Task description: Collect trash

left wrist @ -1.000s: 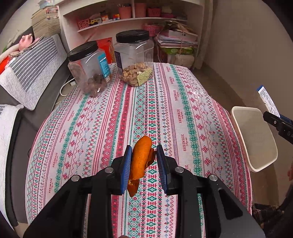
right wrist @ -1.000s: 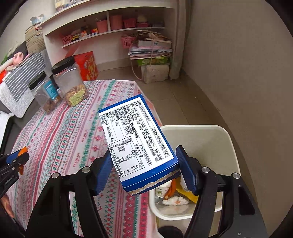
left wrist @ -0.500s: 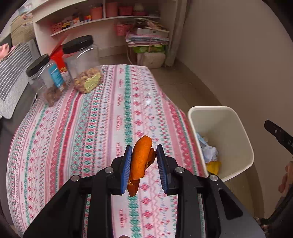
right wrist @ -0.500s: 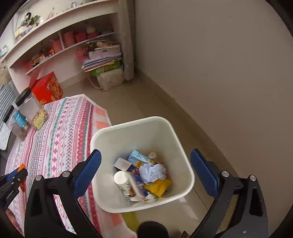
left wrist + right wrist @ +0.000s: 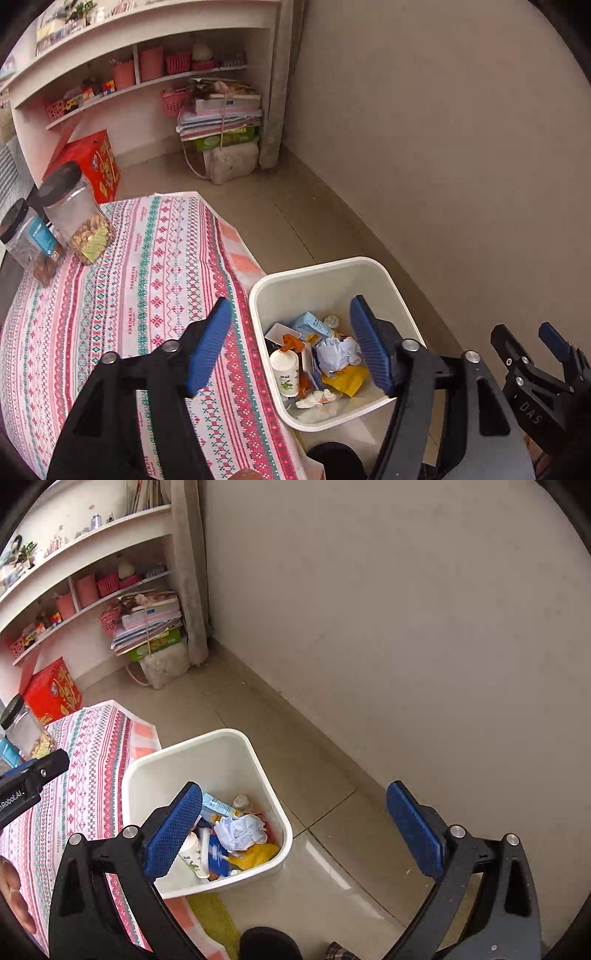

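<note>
White plastic, the trash bin [image 5: 384,291] sits below and just ahead of the left gripper [image 5: 290,345], whose jaws have just been opening and hold nothing; an orange scrap [image 5: 290,341], possibly peel, lies among the litter between them. From the right wrist, the right gripper [image 5: 295,825] gapes wide and empty, with the bin [image 5: 236,746] under its left finger [image 5: 173,834].
</note>
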Demonstrator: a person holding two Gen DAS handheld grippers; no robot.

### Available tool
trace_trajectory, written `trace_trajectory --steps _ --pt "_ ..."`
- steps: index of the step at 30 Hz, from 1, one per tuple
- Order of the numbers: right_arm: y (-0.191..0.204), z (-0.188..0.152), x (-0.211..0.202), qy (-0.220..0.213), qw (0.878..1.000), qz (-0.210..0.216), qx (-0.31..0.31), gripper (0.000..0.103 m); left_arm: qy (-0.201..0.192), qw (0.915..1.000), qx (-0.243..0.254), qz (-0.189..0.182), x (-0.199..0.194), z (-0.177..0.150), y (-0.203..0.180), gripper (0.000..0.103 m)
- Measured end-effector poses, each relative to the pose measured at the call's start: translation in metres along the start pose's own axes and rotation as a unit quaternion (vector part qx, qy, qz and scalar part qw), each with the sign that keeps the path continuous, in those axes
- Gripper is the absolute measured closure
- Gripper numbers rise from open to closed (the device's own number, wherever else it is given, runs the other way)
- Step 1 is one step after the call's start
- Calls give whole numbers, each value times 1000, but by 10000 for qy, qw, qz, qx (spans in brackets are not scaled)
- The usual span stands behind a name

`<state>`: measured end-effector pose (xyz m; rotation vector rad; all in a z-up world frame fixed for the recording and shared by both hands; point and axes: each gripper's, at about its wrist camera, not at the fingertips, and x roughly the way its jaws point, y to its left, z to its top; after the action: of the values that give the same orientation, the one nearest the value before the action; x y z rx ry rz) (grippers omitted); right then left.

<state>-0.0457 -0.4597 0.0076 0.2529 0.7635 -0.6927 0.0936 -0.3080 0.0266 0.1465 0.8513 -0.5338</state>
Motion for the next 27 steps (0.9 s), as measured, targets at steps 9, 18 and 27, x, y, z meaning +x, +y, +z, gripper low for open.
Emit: trace_trajectory --steps 9,18,27 --pt "17 -19 -67 -828 9955 358 307 7 -1409 9851 -22 987 -105 -30 41 7" --pt "72 -40 -110 -1016 9896 1005 158 7 -1231 9820 -221 1413 -151 -70 101 7" --pt "131 -63 -120 -1250 9829 1294 -386 7 -1413 9765 -734 1450 -157 -106 165 7"
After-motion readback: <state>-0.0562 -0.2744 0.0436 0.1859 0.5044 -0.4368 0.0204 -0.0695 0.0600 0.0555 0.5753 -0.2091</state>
